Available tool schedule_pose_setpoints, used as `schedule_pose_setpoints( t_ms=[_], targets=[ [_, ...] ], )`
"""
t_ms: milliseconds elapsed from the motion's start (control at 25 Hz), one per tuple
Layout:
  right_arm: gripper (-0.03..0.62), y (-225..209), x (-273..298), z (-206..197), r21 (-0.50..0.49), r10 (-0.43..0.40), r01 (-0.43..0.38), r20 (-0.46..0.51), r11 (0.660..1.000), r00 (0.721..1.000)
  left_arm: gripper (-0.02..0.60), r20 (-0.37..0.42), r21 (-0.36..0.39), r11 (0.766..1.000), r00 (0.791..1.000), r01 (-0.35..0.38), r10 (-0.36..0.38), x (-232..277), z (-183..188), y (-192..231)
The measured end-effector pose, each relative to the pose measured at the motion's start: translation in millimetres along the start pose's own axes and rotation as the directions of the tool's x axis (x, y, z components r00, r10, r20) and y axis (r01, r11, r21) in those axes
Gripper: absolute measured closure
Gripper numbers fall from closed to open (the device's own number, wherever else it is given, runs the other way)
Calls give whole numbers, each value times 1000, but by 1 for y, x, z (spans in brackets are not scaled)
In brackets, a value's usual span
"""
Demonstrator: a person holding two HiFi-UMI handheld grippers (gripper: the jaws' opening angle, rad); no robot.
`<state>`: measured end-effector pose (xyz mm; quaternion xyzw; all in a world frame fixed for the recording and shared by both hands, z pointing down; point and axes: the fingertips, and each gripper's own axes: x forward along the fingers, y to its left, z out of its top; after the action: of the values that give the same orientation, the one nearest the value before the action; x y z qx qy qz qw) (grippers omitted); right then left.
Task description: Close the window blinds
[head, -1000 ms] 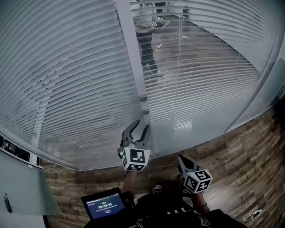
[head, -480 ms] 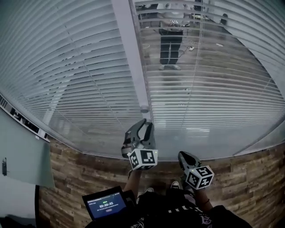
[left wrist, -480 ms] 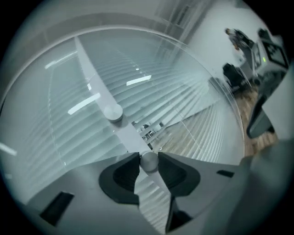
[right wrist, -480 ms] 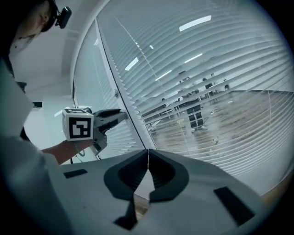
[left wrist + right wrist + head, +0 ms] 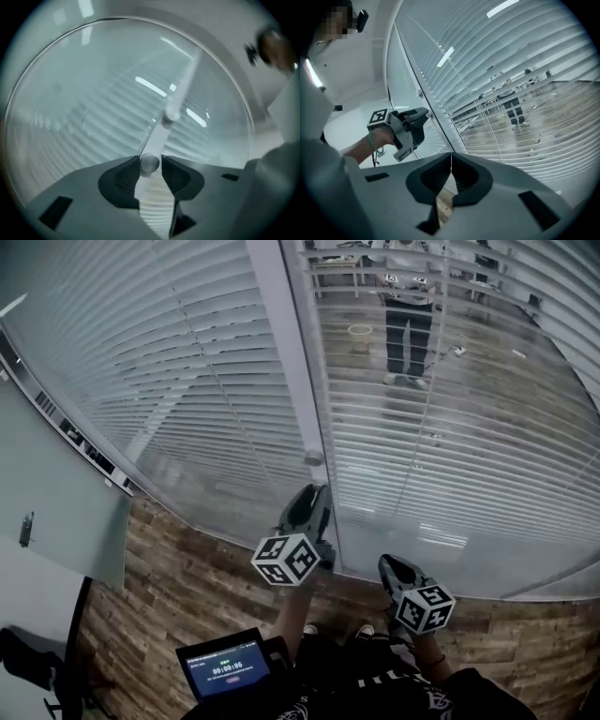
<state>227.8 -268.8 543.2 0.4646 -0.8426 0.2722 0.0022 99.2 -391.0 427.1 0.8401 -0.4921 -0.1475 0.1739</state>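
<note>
**A:** Where are the blinds [image 5: 178,371]?

**B:** Behind the glass [image 5: 403,521] straight ahead, on both sides of the white post [image 5: 281,343]. The slats look tilted open, with gaps between them.

**A:** And the wand [image 5: 158,140]?

**B:** The left tongs [image 5: 150,164] pinch it only at its metal tip. The right tongs [image 5: 451,157] are closed on nothing, low and to the side.

**A:** What's the risk?

**B:** That smooth tip could slip out on a twist, leaving the slats open. A hard pull might strain the wand's joint [image 5: 169,116].
</note>
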Motion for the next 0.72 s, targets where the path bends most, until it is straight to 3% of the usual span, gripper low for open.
schedule_pose_setpoints(
  t_ms=[40, 80, 120, 160, 200, 240, 280, 320, 360, 400, 440, 480, 520, 560, 600, 640, 680, 720],
  targets=[
    [576, 1, 1, -3, -3, 10, -10, -10, 1000, 1000, 449, -60, 292, 956, 997, -25, 44, -3, -2, -2],
    [576, 0, 1, -6, -6, 17, -17, -19, 1000, 1000, 443, -110, 550, 835, 989, -22, 99, -4, -6, -3],
    [576, -1, 2, -7, -10, 24, -24, -28, 1000, 999, 437, -148, 743, 670, 977, 6, 155, -3, -10, -3],
    [576, -1, 2, -7, -15, 30, -30, -36, 999, 999, 436, -174, 867, 496, 963, 51, 205, 1, -14, -3],
    [576, -1, 3, -7, -19, 35, -36, -43, 999, 998, 436, -187, 936, 339, 951, 97, 245, 5, -16, -2],
    [576, -1, 3, -6, -24, 39, -40, -47, 999, 998, 437, -188, 969, 211, 943, 132, 275, 8, -18, -1],
    [576, 0, 3, -6, -26, 42, -43, -50, 999, 998, 437, -180, 981, 122, 939, 150, 292, 11, -17, 0],
    [576, 1, 2, -6, -26, 43, -44, -51, 999, 998, 448, -173, 984, 92, 939, 152, 296, 11, -16, 2],
    [576, 1, 2, -6, -23, 42, -44, -50, 999, 998, 451, -173, 980, 144, 942, 135, 287, 11, -15, 2],
    [576, 0, 1, -7, -18, 40, -41, -50, 999, 998, 454, -178, 952, 291, 948, 98, 262, 10, -13, 3],
    [576, -2, -1, -8, -14, 35, -36, -51, 999, 998, 456, -181, 856, 515, 960, 46, 215, 10, -10, 3],
    [576, -4, -2, -8, -9, 31, -31, -52, 999, 998, 456, -165, 658, 753, 975, -5, 150, 10, -7, 3],
    [576, -6, -4, -9, -3, 27, -27, -51, 1000, 998, 456, -122, 380, 924, 989, -32, 85, 9, -4, 2],
    [576, -7, -5, -10, 3, 26, -26, -49, 1000, 998, 456, -62, 102, 994, 997, -34, 40, 8, 0, 2],
    [576, -7, -7, -10, 9, 26, -25, -46, 1000, 999, 456, -6, -110, 994, 1000, -22, 22, 7, 2, 4],
    [576, -7, -7, -10, 13, 26, -25, -42, 1000, 999, 456, 31, -234, 972, 999, -13, 21, 6, 3, 6],
    [576, -8, -8, -10, 15, 24, -24, -40, 1000, 999, 456, 44, -271, 962, 999, -14, 27, 6, 4, 7],
    [576, -9, -8, -9, 15, 22, -21, -38, 1000, 999, 456, 35, -226, 974, 999, -25, 34, 6, 4, 7]
  ],
)
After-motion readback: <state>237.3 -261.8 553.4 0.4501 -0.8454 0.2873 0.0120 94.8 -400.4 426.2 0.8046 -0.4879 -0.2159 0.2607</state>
